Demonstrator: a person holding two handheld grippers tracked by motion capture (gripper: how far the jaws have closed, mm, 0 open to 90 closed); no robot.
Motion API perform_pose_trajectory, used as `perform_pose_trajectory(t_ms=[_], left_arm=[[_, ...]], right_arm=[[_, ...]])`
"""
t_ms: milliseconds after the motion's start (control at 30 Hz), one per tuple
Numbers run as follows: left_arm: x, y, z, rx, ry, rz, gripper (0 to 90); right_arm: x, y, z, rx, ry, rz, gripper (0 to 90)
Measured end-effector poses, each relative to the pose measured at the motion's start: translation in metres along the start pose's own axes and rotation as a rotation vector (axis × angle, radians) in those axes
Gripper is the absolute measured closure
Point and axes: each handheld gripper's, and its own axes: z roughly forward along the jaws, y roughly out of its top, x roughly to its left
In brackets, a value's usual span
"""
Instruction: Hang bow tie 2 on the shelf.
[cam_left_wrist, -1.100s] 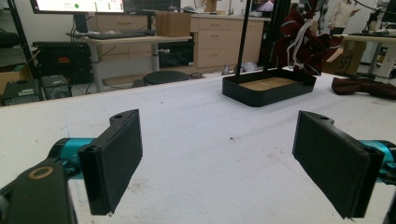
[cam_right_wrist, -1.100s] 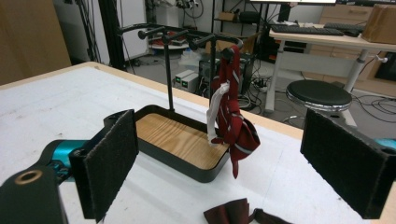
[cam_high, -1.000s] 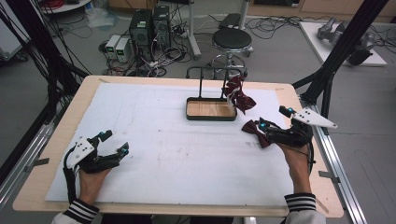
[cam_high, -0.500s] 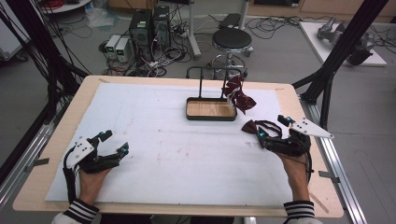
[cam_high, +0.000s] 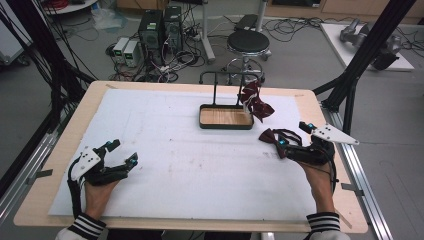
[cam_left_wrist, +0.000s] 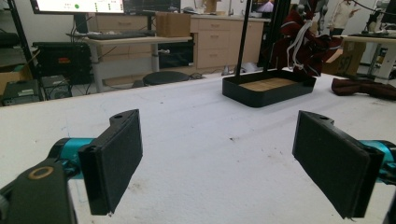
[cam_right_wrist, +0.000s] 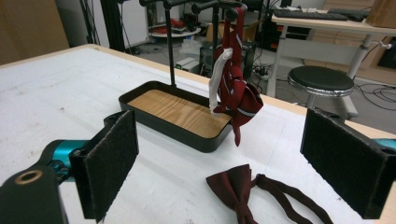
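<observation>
The right tongs (cam_high: 289, 143) hover wide open and empty, right over the bow tie (cam_right_wrist: 238, 186) lying flat on the surface (cam_high: 200, 170) near the stand (cam_high: 226, 116), where another tie (cam_right_wrist: 236, 93) hangs. The left tongs (cam_high: 122, 155) rest open and empty, well apart. The risk, I judge: the pads may pinch only the thin strap (cam_right_wrist: 289, 196), so the bow dangles and slips, or they scrape the surface and miss.
</observation>
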Motion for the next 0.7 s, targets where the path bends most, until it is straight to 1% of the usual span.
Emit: perform_pose_trajectory(t_ms=[100,133,167,233,333,400,467,533,567,667,700], left_arm=[[0.0,0.0,0.0,0.0,0.0,0.001,16.3],[0.0,0.0,0.0,-0.001,0.0,0.001,16.3],[0.0,0.0,0.0,-0.001,0.0,0.001,16.4],[0.0,0.0,0.0,-0.001,0.0,0.0,16.3],[0.0,0.0,0.0,-0.003,0.0,-0.002,16.4],[0.0,0.0,0.0,-0.001,0.0,0.0,16.3],[0.0,0.0,0.0,-0.001,0.0,0.0,16.3],[0.0,0.0,0.0,-0.002,0.0,0.0,16.3],[0.0,0.0,0.0,-0.002,0.0,0.0,16.3],[0.0,0.0,0.0,-0.001,0.0,0.002,16.3],[0.0,0.0,0.0,-0.002,-0.001,0.002,16.3]], right_arm=[[-0.003,0.002,0.002,0.026,-0.007,-0.01,10.4],[-0.004,0.002,0.002,0.039,-0.008,-0.006,10.4],[-0.005,0.002,0.003,0.051,-0.01,-0.016,10.4],[-0.008,0.002,0.005,0.084,-0.015,-0.015,10.4],[-0.013,0.002,0.008,0.122,-0.01,-0.023,10.5],[-0.015,0.002,0.01,0.155,-0.007,-0.031,10.5],[-0.018,0.002,0.014,0.205,-0.003,-0.043,10.5],[-0.02,0.003,0.018,0.243,0.0,-0.057,10.4],[-0.021,0.003,0.02,0.253,0.001,-0.063,10.5],[-0.025,0.002,0.025,0.284,0.005,-0.051,10.5],[-0.026,0.001,0.027,0.304,-0.001,-0.048,10.5]])
